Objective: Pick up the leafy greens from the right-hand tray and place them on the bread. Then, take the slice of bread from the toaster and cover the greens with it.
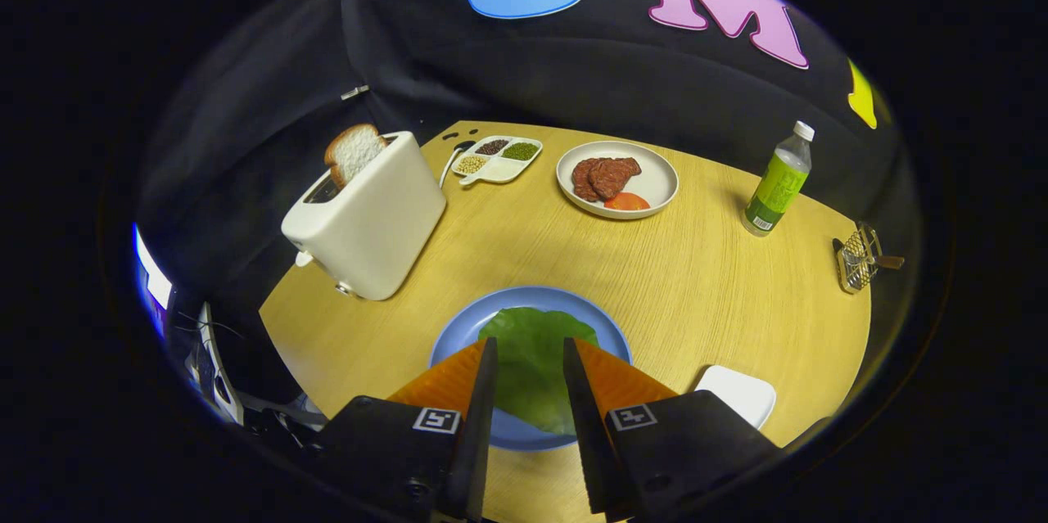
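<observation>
Gripper [529, 355] open, greens [532, 351] btwn fingers, on blue plate [458, 326]

The wooden table [655, 277] carries a toaster [368, 220], blue plate [458, 331], white plate [659, 179], sectioned dish [499, 169], bottle [778, 183], wire basket [856, 261] and white tray [741, 392].

— Kitchen, or something else?
— Staged booth, dressed as a kitchen corner. Black cloth wall [573, 73] draped behind a round wooden desk [679, 277].
— Kitchen props?
— Plenty: white toaster [368, 220] with 1 bread slice [354, 151] sticking up, blue plate [458, 326] with leafy greens [532, 351], white plate [655, 171] with meat patties [604, 176], divided dish [499, 159] of beans, green-labelled bottle [778, 179], small wire rack [856, 261].
— Any lab signs?
— Cables and gear [209, 343] off the desk's edge, beside the toaster.
</observation>
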Demonstrator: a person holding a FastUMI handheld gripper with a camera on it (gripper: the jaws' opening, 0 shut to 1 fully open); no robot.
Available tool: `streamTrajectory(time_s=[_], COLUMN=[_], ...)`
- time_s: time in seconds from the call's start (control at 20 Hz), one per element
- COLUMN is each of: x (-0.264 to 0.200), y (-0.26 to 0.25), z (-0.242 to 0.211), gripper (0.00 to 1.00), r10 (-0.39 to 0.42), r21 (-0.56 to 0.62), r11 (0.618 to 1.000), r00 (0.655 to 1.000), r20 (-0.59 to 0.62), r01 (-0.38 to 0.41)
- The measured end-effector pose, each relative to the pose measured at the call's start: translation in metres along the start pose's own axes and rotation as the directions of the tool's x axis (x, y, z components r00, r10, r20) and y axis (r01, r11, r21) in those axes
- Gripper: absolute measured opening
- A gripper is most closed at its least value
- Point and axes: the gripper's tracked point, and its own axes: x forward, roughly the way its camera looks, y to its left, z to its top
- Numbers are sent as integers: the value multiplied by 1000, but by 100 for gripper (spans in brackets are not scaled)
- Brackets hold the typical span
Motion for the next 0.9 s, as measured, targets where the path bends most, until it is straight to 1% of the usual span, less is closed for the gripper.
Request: streamTrajectory(time_s=[0.2,0.35,0.4,0.45,0.5,0.6,0.7,0.9], x=[-17,-24,-24,-25,-24,-17,-6,32], y=[26,61,75,90,104,133,155,200], z=[37,74,85,99,111,137,157,184], gripper=[51,51,51,54,54,54,62,68], r10=[28,75,96,116,134,161,176,179], r21=[-31,-58,-67,-75,-80,-87,-102,-147], r11=[999,996,994,991,989,985,982,977], r00=[998,991,988,984,980,974,968,967], r20=[63,113,124,136,146,162,179,182], r01=[-27,-69,-88,-107,-124,-148,-159,-153])
